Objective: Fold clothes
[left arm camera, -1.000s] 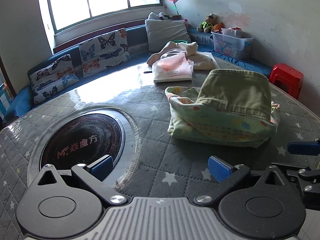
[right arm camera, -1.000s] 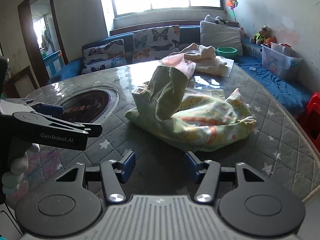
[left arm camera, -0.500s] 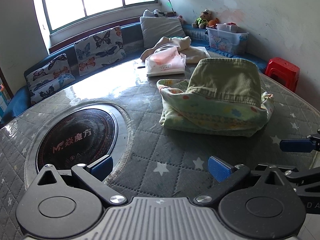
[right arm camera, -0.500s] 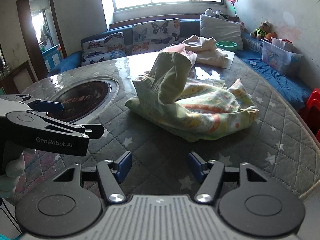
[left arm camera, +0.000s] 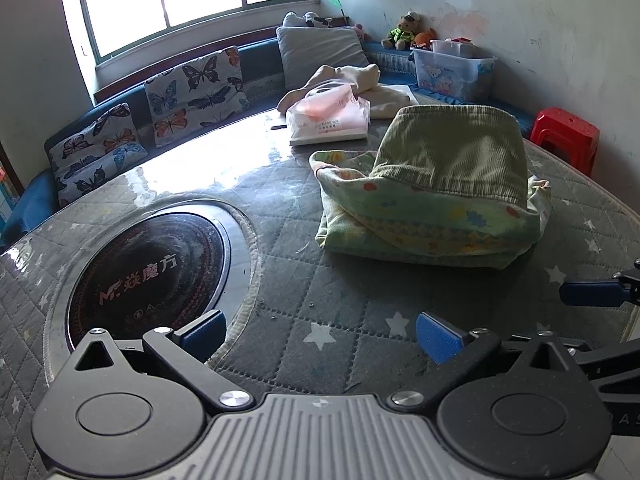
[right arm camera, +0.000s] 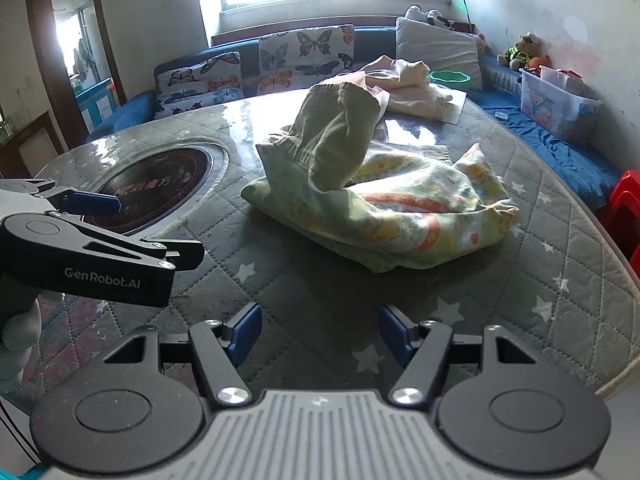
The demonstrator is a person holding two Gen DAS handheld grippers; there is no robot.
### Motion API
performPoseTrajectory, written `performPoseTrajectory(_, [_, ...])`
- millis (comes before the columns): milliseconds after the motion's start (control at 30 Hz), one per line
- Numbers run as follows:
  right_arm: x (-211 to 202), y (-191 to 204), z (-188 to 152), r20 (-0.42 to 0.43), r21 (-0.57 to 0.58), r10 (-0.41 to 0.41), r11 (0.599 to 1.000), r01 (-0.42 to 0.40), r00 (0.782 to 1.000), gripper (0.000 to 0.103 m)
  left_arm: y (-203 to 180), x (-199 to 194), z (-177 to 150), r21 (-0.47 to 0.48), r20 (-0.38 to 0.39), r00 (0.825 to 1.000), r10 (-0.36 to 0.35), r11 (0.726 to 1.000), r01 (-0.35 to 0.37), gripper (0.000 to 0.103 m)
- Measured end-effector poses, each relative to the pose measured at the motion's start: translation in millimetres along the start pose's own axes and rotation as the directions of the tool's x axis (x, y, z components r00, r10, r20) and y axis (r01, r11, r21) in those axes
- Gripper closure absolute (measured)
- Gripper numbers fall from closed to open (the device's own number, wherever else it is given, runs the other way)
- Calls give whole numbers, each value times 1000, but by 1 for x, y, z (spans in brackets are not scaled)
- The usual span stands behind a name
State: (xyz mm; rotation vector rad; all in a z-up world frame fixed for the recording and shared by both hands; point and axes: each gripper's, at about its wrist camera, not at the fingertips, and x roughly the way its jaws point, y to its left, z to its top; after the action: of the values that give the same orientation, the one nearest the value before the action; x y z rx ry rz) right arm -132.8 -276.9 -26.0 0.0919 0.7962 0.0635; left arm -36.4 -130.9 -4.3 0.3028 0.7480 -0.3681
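A folded green garment (left arm camera: 436,196) with a corduroy outside and a flowery lining lies on the quilted table (left arm camera: 348,280); in the right wrist view one corduroy part of the garment (right arm camera: 380,196) stands up from the bundle. My left gripper (left arm camera: 320,334) hangs open over the table, well short of the cloth, with nothing between its blue pads. My right gripper (right arm camera: 318,330) is open too, empty, in front of the bundle. The left gripper's black body (right arm camera: 92,252) shows at the left of the right wrist view.
A round black hotplate (left arm camera: 148,268) is sunk into the table at the left. A pink plastic bag (left arm camera: 328,116) and cream clothes (right arm camera: 408,88) lie at the far side. A cushioned bench, a plastic box (left arm camera: 452,72) and a red stool (left arm camera: 566,136) ring the table.
Both grippers have drawn back slightly from the garment, staying open. The folded bundle lies as it did.
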Motion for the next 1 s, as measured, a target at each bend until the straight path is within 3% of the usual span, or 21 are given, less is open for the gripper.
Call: performPoseTrajectory(1000, [8, -10, 15, -12, 6, -11, 1000, 11, 1000, 36, 3, 24, 19, 23, -34, 999, -7, 1000, 8, 0])
